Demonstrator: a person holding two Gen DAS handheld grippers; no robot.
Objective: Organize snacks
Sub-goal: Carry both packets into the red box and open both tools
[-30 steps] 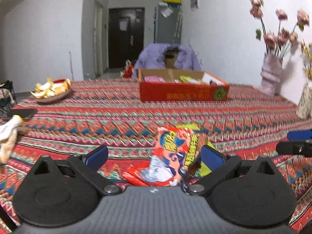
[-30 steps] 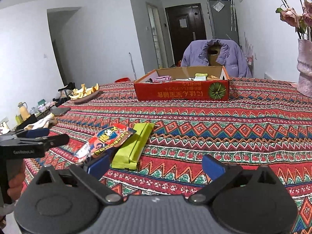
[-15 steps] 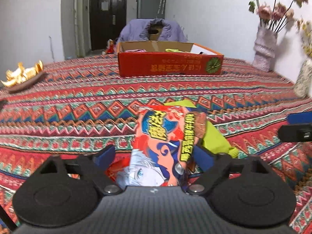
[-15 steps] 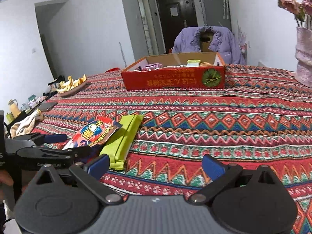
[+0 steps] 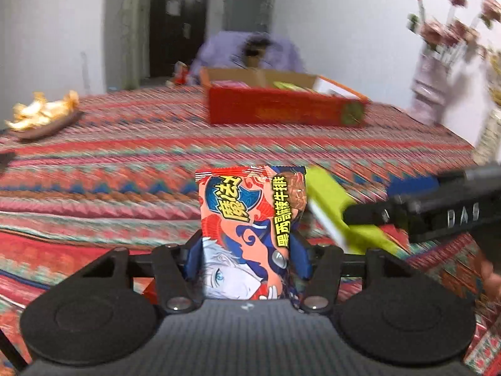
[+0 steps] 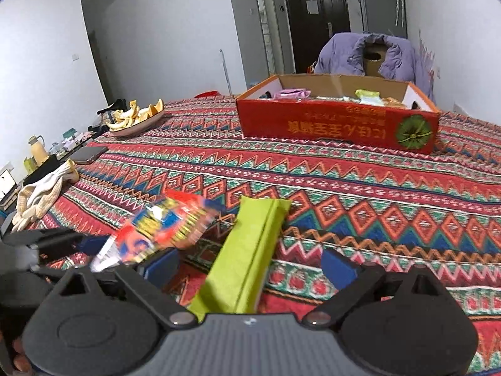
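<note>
Two grippers work side by side. Left gripper [image 5: 247,258], closing, pinches the red snack packet [image 5: 250,219]. Right gripper [image 6: 250,266], closing but spread, straddles the green packet [image 6: 247,250] at its 12 o'clock.

Home living/dining room — patterned cloth [image 6: 360,188] over a table, purple jacket [image 6: 372,53] draped on a chair, dark entry door [image 6: 316,15], vase of flowers [image 5: 435,94], dish of fruit peels [image 6: 137,119] — domestic clutter at left.

Two snack packets [image 6: 162,228] and [image 6: 247,257] were laid side by side at the near edge of the bench [image 6: 360,188], one left, one right. A box [image 6: 338,122] was set behind them, a plate [image 6: 137,125] at far left.
</note>
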